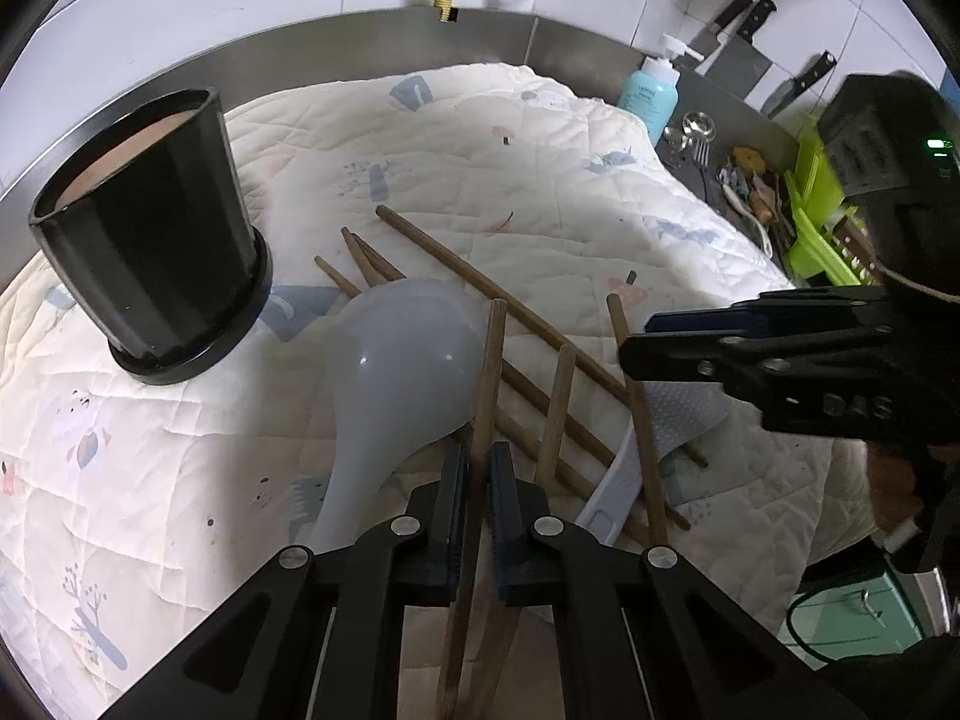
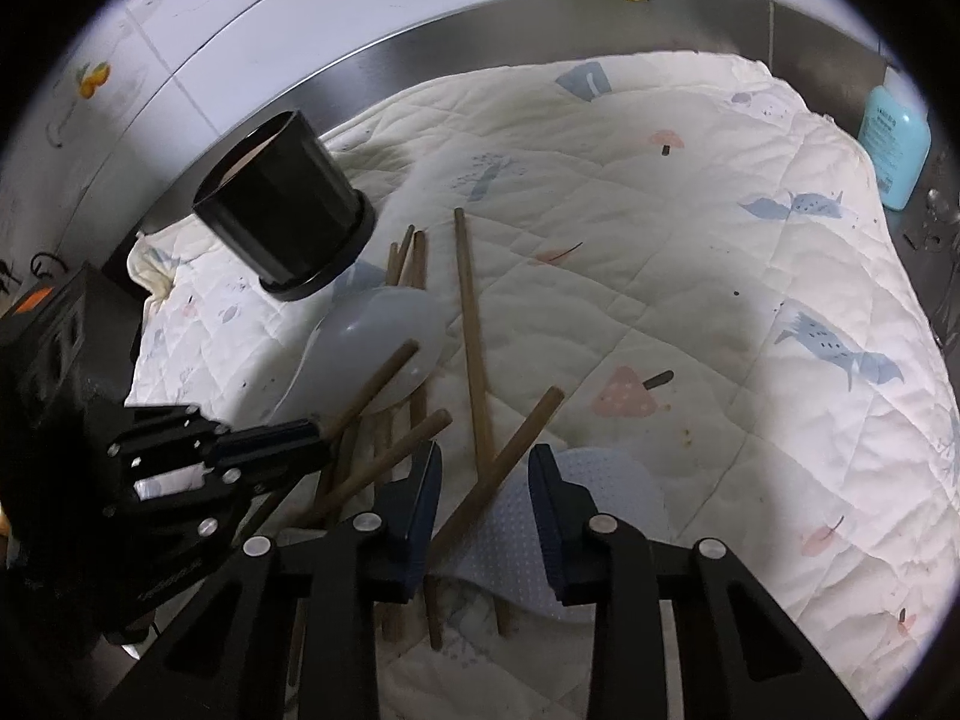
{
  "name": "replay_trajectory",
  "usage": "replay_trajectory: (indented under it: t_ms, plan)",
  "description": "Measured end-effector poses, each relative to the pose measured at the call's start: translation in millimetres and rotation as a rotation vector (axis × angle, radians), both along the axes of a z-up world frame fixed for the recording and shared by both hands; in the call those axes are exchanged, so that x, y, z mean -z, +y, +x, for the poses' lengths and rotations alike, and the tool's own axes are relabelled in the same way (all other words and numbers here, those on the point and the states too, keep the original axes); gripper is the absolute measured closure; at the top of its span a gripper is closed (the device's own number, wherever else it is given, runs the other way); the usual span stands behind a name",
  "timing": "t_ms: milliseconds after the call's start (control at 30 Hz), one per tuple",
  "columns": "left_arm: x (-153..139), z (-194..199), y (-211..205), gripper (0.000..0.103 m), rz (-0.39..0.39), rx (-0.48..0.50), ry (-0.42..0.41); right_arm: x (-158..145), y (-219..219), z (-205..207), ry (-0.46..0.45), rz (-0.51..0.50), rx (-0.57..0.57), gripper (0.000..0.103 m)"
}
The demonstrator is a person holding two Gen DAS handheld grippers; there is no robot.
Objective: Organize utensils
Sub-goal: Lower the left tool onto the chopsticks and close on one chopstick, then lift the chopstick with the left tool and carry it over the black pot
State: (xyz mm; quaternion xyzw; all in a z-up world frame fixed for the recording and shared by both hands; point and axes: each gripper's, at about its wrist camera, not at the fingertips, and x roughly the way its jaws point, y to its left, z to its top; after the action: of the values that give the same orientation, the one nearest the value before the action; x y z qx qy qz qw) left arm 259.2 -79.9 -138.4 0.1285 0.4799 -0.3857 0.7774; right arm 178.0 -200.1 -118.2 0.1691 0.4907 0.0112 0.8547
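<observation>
Quilted cloth (image 1: 540,138) over steel counter, brown wooden chopsticks (image 1: 480,288) scattered beside one pale ladle (image 1: 402,360).
My left tongs (image 1: 478,471) pinch one chopstick (image 1: 489,372); right tongs (image 2: 483,480) spread wide. One black cup (image 1: 150,228), roughly eight sticks.

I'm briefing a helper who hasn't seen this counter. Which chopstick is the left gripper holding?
On the white quilted cloth, a pale ladle lies among scattered wooden chopsticks. The held chopstick runs across the ladle's right edge, its tip raised. Only it sits between the left gripper fingers.
</observation>
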Motion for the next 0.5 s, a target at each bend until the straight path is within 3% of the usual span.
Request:
replay_trajectory:
  t_ms: [400,500]
  plan:
    - [-20,0,14,0.096,-0.070,-0.047,-0.016,9,-7,16,0.058,0.056,0.039,0.076]
    - [-27,0,19,0.096,-0.080,-0.066,-0.027,12,-7,18,0.066,0.069,0.050,0.086]
